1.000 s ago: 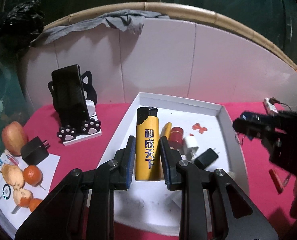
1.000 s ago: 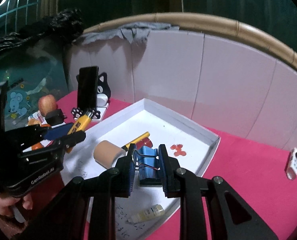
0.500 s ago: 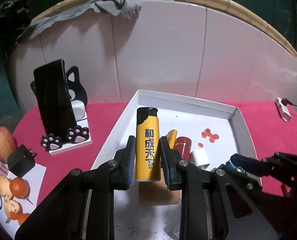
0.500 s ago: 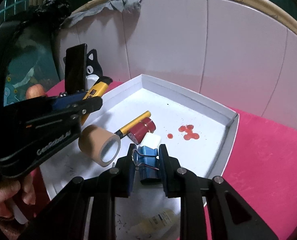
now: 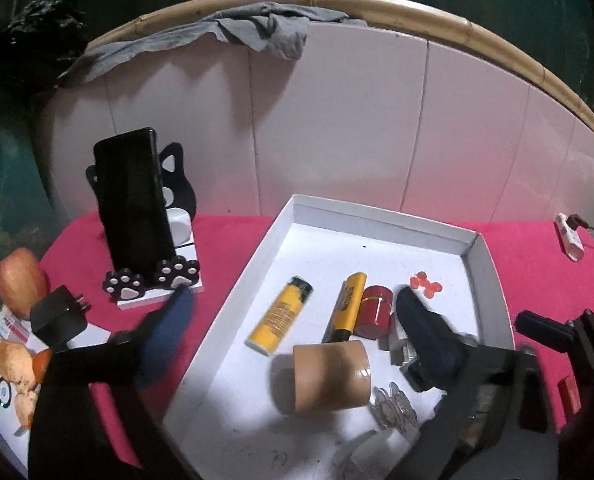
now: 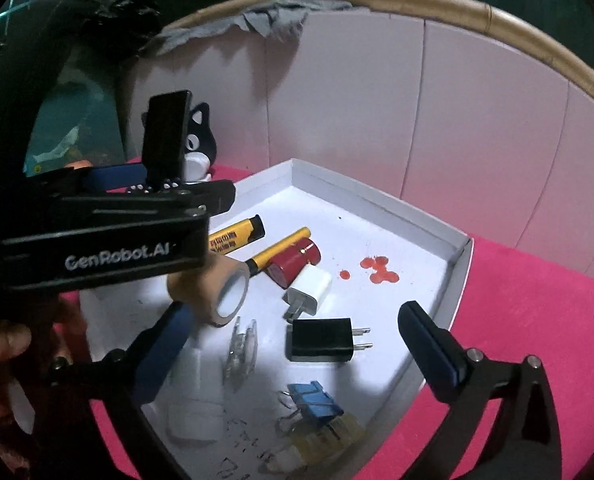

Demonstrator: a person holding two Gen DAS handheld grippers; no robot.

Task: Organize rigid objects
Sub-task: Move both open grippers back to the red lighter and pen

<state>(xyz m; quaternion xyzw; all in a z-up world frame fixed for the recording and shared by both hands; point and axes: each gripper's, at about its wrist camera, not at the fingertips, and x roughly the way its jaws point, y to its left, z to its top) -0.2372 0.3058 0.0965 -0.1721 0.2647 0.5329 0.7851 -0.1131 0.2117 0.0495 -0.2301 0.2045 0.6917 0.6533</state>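
Note:
The white tray (image 5: 377, 216) holds a yellow lighter (image 5: 281, 316), a yellow marker (image 5: 345, 308), a red cylinder (image 5: 373, 312) and a tan tape roll (image 5: 329, 376). My left gripper (image 5: 295, 296) hovers over them; its jaws are opening and grip nothing, and the lighter lies flat below. In the right wrist view the blue binder clip (image 6: 313, 398) lies on the tray floor (image 6: 377, 240) near a black charger (image 6: 321, 340) and a white charger (image 6: 309, 288). My right gripper (image 6: 295, 312) is over them, jaws opening and holding nothing. The left gripper (image 6: 185, 188) shows at the left there.
A black phone leans on a cat-shaped stand (image 5: 137, 216) left of the tray. An apple (image 5: 21, 280), a black plug (image 5: 59, 312) and fruit on paper (image 5: 13, 364) lie at the far left. A white USB device (image 5: 569, 236) rests on the pink cloth at the right. White panels wall the back.
Both grippers went from shut to wide open. The lighter left the left jaws and now lies in the tray. The binder clip left the right jaws and lies on the tray floor.

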